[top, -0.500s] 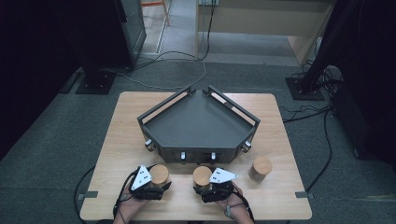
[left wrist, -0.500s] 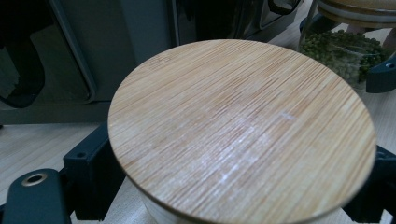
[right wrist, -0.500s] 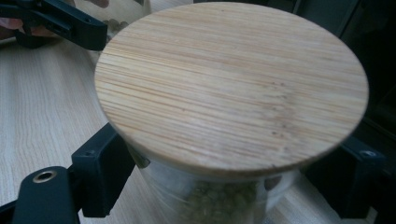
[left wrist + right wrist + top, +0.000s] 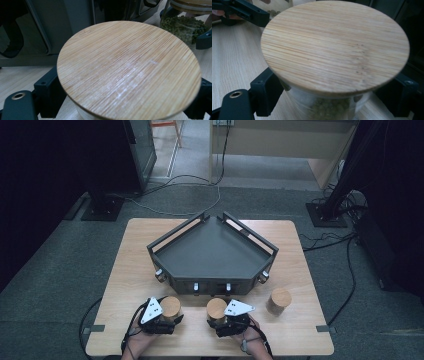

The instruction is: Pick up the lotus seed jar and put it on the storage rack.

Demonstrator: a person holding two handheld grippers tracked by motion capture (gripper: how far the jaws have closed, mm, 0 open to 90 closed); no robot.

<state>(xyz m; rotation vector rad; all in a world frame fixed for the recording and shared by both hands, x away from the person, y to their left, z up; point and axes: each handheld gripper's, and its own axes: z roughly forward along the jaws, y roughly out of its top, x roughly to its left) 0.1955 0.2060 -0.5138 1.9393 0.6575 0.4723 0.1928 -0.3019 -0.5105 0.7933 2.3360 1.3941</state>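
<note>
A: Item 1, change vs. the earlier frame: next to nothing is moving. Both hands are sitting at the same spots on the near edge of the desk [image 4: 125, 270], jars unshifted.

B: Item 2, left tongs [image 4: 161, 316]?

A: Jaws are standing either side of the left jar [image 4: 170, 307], below its bamboo lid [image 4: 128, 68]. They're looking closed on the glass, lid untouched.

B: Item 3, right tongs [image 4: 226, 318]?

A: Same setup. They're gripping the middle jar [image 4: 216, 309] under its lid [image 4: 334, 46]; green beans [image 4: 329, 106] are showing through the glass. Both jars are standing upright on the desk, just in front of the dark tray [image 4: 165, 251].

B: Item 4, third jar [image 4: 278, 301]?

A: Standing alone to the right, well apart from either hand.

B: Item 5, handling notes, assuming the jars are going into the tray?

A: My read: keep the jaws on the glass, not on the lid, since a lid may pull off. Lift straight up first, enough to clear the tray's front rail [image 4: 210, 285] w/ its knobs. Keep each jar vertical; contents are making them bottom-heavy, so tilting is risking a slip. Move the two in parallel, keeping a gap so the glass isn't knocking. Set down flat on the tray floor before easing the jaws apart.
</note>
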